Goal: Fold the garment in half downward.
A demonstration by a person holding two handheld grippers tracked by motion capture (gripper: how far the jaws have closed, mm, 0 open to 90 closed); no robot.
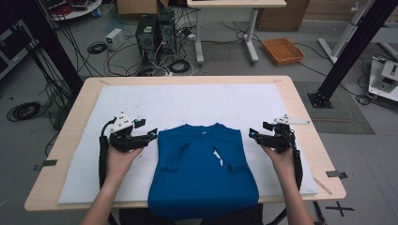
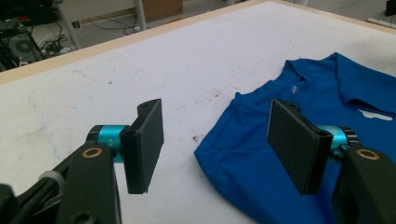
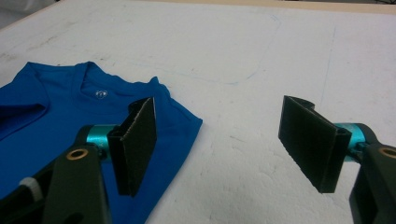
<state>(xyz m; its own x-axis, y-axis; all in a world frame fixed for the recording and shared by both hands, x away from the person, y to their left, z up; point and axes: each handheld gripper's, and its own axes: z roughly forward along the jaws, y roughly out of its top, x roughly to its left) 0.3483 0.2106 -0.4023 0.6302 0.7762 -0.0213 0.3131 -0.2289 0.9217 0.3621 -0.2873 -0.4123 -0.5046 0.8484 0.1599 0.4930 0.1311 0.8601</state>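
A blue T-shirt (image 1: 202,168) lies on the white mat (image 1: 187,101), its sides folded in toward the middle and its lower part hanging over the table's near edge. My left gripper (image 1: 151,134) hovers just off the shirt's left shoulder, open, with nothing between its pads. In the left gripper view that gripper (image 2: 215,144) stands over the folded shoulder corner of the shirt (image 2: 261,154). My right gripper (image 1: 255,134) is open beside the right shoulder. In the right gripper view its jaws (image 3: 224,140) straddle bare mat next to the shirt (image 3: 60,121).
The mat covers a wooden table (image 1: 300,117). Beyond the table, on the floor, are cables, computer cases (image 1: 155,33), a desk's legs and an orange tray (image 1: 281,50). Black frame posts stand at both sides.
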